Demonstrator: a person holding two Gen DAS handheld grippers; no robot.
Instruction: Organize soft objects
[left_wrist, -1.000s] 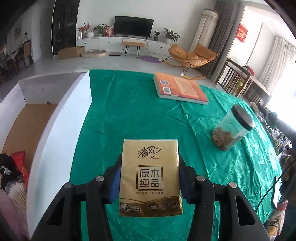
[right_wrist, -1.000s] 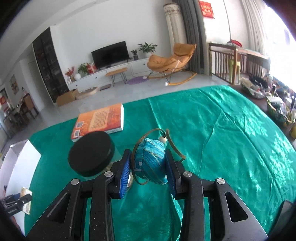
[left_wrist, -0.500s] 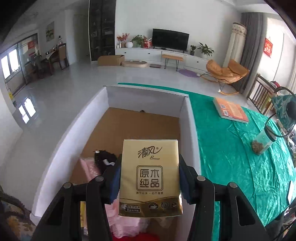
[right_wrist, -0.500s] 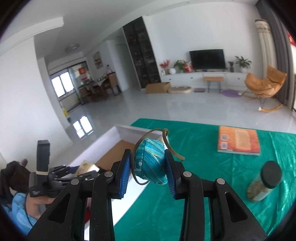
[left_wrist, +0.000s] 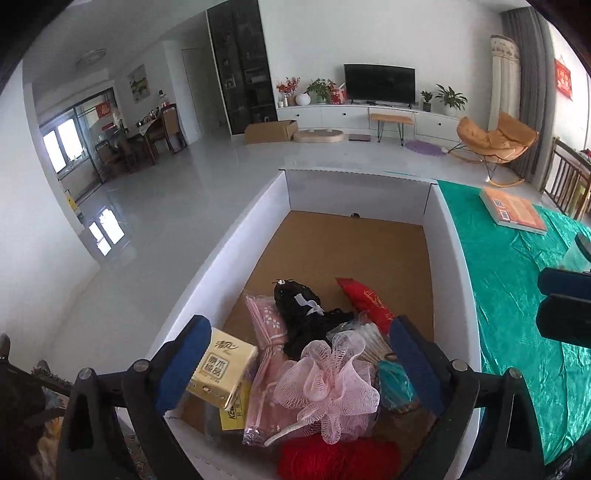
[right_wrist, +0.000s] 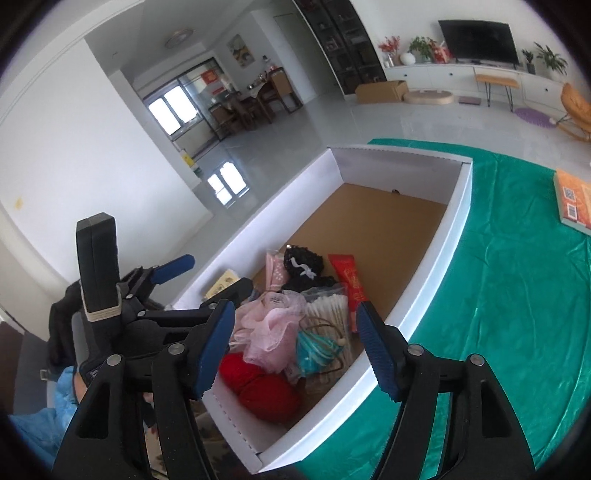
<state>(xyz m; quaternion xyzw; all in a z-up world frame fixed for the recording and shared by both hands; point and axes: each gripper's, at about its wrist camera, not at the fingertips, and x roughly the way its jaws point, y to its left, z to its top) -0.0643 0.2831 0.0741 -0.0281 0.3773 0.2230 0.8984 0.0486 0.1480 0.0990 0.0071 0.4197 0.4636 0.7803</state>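
A shiny green tablecloth (left_wrist: 517, 295) fills the right of both views. At centre sits a long white cardboard box with a brown floor (left_wrist: 354, 243), soft things heaped at its near end. The left gripper (left_wrist: 295, 362), jaws opening wide, has the gold tissue pack (left_wrist: 221, 369) tilted against its left pad. The right gripper (right_wrist: 295, 350), jaws opening and empty, frames a pink mesh sponge (right_wrist: 269, 332), red yarn ball (right_wrist: 258, 387) and teal pouch (right_wrist: 317, 350).
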